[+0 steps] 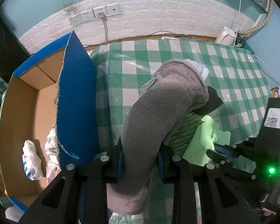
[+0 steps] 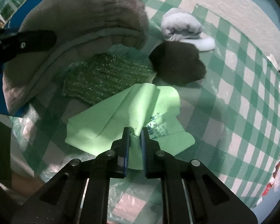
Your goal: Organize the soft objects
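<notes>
My left gripper point(image 1: 141, 154) is shut on a thick grey fleece cloth point(image 1: 158, 112), which hangs lifted over the checked table; the same grey cloth point(image 2: 80, 16) fills the upper left of the right wrist view. My right gripper point(image 2: 135, 130) points down and is shut on a pinched fold of a light green cloth point(image 2: 125, 110) lying flat on the table. The right gripper point(image 1: 214, 154) also shows at the lower right of the left wrist view, on the green cloth point(image 1: 201, 141). A dark green knitted cloth point(image 2: 106, 78) lies partly under the grey one.
A blue cardboard box point(image 1: 76, 100) stands open at the left, with white bundles point(image 1: 31, 160) inside. A black cloth point(image 2: 177, 65) and a rolled pale blue towel point(image 2: 183, 26) lie beyond the green cloths. The green-and-white checked tablecloth point(image 2: 242, 112) stretches to the right. Wall sockets point(image 1: 95, 13) sit behind.
</notes>
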The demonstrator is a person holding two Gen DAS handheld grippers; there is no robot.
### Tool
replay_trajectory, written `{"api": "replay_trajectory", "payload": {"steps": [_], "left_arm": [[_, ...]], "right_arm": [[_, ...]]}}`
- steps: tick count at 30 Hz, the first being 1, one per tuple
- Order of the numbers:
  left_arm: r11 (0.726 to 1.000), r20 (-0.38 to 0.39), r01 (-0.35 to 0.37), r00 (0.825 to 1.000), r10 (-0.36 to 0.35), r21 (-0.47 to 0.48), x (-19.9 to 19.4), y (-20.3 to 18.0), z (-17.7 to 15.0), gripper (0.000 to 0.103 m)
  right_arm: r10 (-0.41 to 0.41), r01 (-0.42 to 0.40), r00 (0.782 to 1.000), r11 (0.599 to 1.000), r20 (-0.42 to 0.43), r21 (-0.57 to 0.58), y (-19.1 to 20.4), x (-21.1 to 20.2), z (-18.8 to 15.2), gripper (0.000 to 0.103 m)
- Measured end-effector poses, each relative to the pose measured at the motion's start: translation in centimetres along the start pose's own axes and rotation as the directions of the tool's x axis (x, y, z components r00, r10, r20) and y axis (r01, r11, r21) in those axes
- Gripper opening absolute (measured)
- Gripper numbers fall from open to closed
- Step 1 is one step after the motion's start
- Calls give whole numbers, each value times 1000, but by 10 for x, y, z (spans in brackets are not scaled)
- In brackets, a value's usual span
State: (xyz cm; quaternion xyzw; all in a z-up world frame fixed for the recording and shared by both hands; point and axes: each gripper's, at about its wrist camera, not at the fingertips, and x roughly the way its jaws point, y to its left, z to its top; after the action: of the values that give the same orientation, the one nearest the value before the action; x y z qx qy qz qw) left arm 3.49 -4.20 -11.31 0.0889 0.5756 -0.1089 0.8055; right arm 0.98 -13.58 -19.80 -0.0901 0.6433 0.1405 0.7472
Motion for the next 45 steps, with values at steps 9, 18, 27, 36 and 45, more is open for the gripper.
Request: {"api": "replay_trajectory", "payload": {"steps": [9, 18, 27, 36, 45], "left_arm": [[1000, 30, 6, 1000, -5, -3, -17, -1, -1, 29], [1000, 47, 8, 999, -8, -7, -27, -1, -3, 29], [1000, 24, 0, 1000, 0, -15, -16, 0, -3, 29], [1000, 1, 6, 1000, -6, -22, -5, 4, -1, 29], [1000, -15, 7, 1000, -8, -24, 4, 4, 2, 29]], "right_arm": [[-11, 7, 995, 999, 98, 42, -7, -44, 6, 10], [68, -80, 991, 991, 114, 109, -50, -65, -13, 41], [7, -12, 999, 996, 50, 85, -57, -24, -11, 64], [-8, 8, 1000, 999, 8, 47, -48, -10, 0, 64], [-12, 13, 1000, 999, -10, 47, -52, 4, 3, 64]]}}
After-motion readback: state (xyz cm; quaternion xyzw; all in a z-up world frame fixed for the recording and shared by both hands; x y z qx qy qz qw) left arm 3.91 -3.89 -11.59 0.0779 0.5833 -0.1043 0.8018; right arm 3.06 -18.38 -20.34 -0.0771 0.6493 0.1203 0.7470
